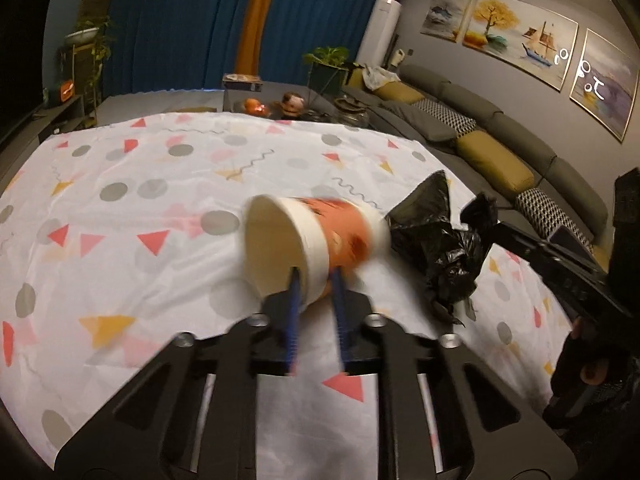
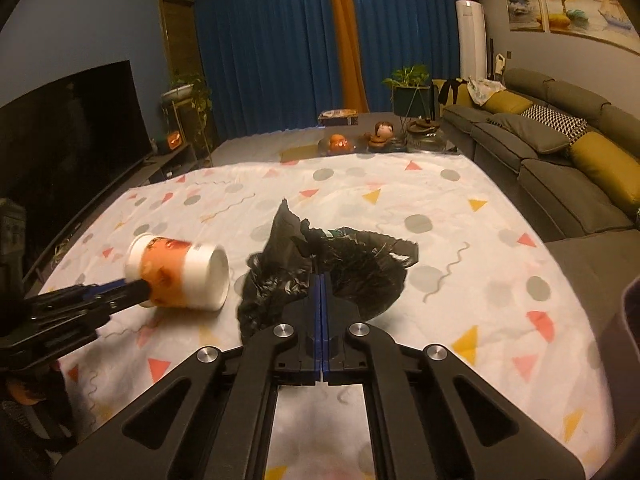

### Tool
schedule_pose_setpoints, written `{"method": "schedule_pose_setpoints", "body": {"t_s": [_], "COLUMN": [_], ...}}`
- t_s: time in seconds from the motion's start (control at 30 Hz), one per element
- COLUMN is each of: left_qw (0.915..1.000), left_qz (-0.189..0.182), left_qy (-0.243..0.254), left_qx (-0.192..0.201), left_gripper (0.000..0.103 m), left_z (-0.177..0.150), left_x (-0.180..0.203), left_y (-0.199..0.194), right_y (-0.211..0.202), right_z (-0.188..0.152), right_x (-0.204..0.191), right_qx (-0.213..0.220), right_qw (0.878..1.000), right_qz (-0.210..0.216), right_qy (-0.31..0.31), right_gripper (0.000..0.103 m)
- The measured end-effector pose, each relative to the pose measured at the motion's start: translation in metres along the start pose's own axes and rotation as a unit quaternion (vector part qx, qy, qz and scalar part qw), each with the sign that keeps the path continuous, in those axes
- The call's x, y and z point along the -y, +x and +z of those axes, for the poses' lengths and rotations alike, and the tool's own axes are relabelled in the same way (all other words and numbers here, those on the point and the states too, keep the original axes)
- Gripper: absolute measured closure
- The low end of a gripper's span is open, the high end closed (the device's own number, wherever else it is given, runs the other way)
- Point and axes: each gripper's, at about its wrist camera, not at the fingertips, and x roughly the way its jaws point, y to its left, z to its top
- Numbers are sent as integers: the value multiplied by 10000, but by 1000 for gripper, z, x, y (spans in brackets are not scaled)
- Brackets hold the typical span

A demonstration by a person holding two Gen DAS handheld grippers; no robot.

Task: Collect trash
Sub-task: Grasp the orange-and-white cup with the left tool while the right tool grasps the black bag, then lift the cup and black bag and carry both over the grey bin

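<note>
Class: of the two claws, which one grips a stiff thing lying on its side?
The left claw: it pinches the rim of the tipped orange paper cup; the right claw grips the soft black bag.

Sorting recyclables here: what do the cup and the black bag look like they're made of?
Cup: probably paper or thin card, matte cream inside, printed orange band outside; it keeps its shape where the left claw pinches its wall. Black bag: thin plastic film, glossy and crumpled, held by the right claw.

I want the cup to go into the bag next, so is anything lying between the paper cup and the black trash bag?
Nothing visible does. The paper cup, pinched at its rim by the left hand-held gripper, lies right beside the black trash bag, with only bare tablecloth between them.
</note>
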Motion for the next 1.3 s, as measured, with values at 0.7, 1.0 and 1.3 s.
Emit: {"method": "schedule_pose_setpoints", "body": {"t_s": [0.7, 1.0, 1.3], "left_qw": [9941, 9869, 9874], "left_qz": [919, 1338, 1275], "left_qy": [-113, -490, -577], "left_qx": [569, 754, 742], "left_gripper": [101, 101, 101], "left_z": [-41, -41, -46], "left_x": [31, -11, -19], "left_y": [-89, -107, -101], "right_y": [-51, 10, 43], "right_z": [-24, -16, -16], "right_x": [7, -10, -17], "right_qx": [119, -340, -793], "right_qw": [9998, 9991, 9967], "right_qz": [76, -97, -166], "right_qy": [104, 251, 91], "right_gripper": [40, 28, 49]}}
